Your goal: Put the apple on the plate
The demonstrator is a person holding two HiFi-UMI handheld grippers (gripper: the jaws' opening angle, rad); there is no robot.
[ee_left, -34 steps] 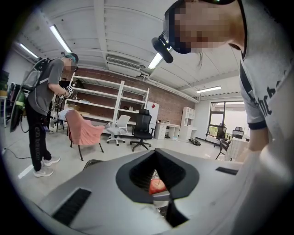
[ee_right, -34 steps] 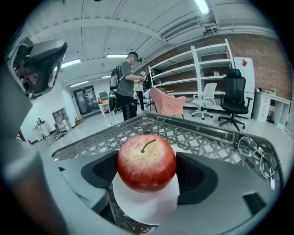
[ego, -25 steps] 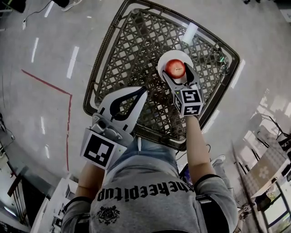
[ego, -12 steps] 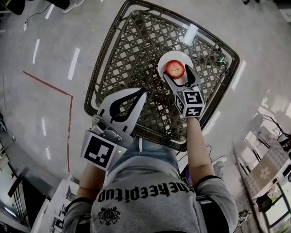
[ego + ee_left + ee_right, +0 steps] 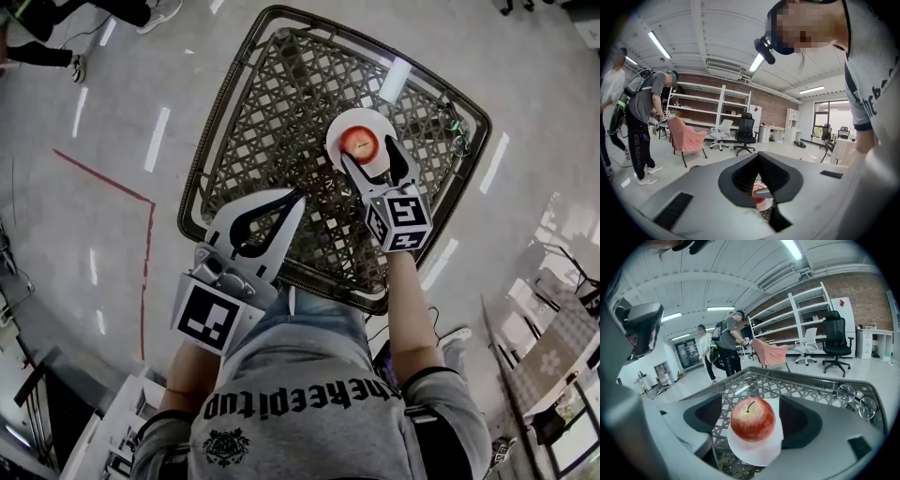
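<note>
A red apple sits on a small white plate on the lattice table. My right gripper is open just on the near side of the apple. Its jaws have just been closing a little, and neither pad touches the fruit. In the right gripper view the apple stands upright, stem up, on the plate, with a gap to the jaw on each side of my right gripper. My left gripper hovers shut and holding nothing over the table's near left part. Its tips meet.
A pair of glasses lies near the table's right edge, also seen as glasses. A red line marks the floor on the left. People, a pink chair and office chairs stand beyond the table.
My right gripper has drawn back toward me and slightly up, so its jaws no longer flank the apple. The apple stays on the plate. The left gripper has hardly moved.
</note>
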